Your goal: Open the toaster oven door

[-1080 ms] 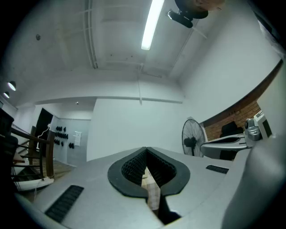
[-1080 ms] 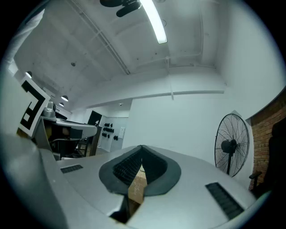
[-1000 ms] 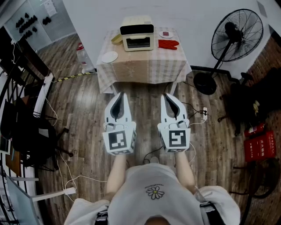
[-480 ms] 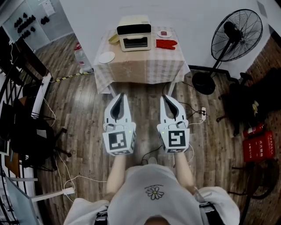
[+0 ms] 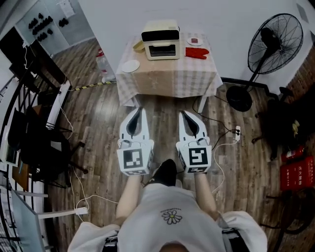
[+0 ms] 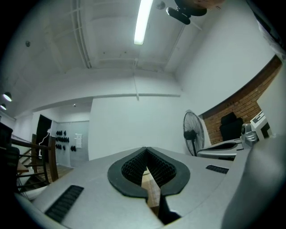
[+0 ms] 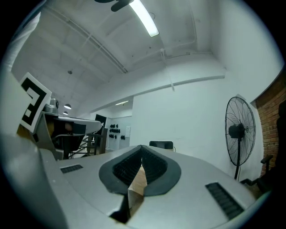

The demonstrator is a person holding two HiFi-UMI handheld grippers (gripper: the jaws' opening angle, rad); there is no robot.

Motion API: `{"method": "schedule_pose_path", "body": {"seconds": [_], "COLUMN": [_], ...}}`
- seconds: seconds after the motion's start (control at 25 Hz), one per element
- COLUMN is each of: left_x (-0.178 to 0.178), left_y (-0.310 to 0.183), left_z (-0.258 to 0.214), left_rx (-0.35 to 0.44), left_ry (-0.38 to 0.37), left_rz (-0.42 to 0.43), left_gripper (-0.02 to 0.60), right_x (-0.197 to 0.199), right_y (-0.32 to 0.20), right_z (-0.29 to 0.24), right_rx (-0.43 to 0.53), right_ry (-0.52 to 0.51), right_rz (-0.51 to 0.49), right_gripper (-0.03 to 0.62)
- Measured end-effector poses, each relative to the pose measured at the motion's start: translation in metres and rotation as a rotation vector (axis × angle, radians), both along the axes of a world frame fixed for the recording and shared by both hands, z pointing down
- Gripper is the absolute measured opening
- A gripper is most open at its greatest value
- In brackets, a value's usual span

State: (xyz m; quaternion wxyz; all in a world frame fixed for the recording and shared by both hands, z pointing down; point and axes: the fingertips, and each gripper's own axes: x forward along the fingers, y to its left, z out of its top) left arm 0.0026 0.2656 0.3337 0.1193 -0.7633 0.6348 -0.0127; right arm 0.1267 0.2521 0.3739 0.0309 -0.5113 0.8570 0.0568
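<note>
Cream toaster oven, door closed; left tongs and right tongs clamped together, empty

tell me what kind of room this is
Probably a studio or workroom with a mock kitchen corner: a lone cloth-covered table holding a toaster oven against a bare white wall, with a pedestal fan standing beside it on the wood floor.
</note>
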Motion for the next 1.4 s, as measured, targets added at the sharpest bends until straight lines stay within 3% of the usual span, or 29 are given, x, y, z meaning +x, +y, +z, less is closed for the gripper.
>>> {"method": "schedule_pose_path", "body": {"seconds": [0.24,0.48,0.68,1.04,1.4], "left_x": [-0.003,-0.002,-0.01,-0.036,-0.07], "left_y": [-0.023,-0.063,-0.108,-0.248,-0.397], "left_z": [-0.011,-0.025,-0.024,0.002,-0.024], "left_rx": [0.075,0.12,0.162,0.096,0.057], "left_ry": [0.022,0.022,0.064,0.113,0.133], "left_rz": [0.006,0.032,0.053,0.093,0.146], "left_gripper": [0.017,0.017,0.017,0.017,0.017], "right_x": [-0.012,-0.016,-0.016,-0.029,-0.047], "right_y": [-0.009,-0.048,-0.098,-0.22,-0.361], "right_z": [0.0,-0.004,0.003,0.011,-0.037], "right_rx": [0.052,0.071,0.057,0.037,0.05], "right_ry": [0.044,0.075,0.091,0.064,0.037], "right_rz": [-0.055,-0.033,0.002,0.068,0.142], "right_gripper": [0.011,0.011,0.011,0.011,0.011]}}
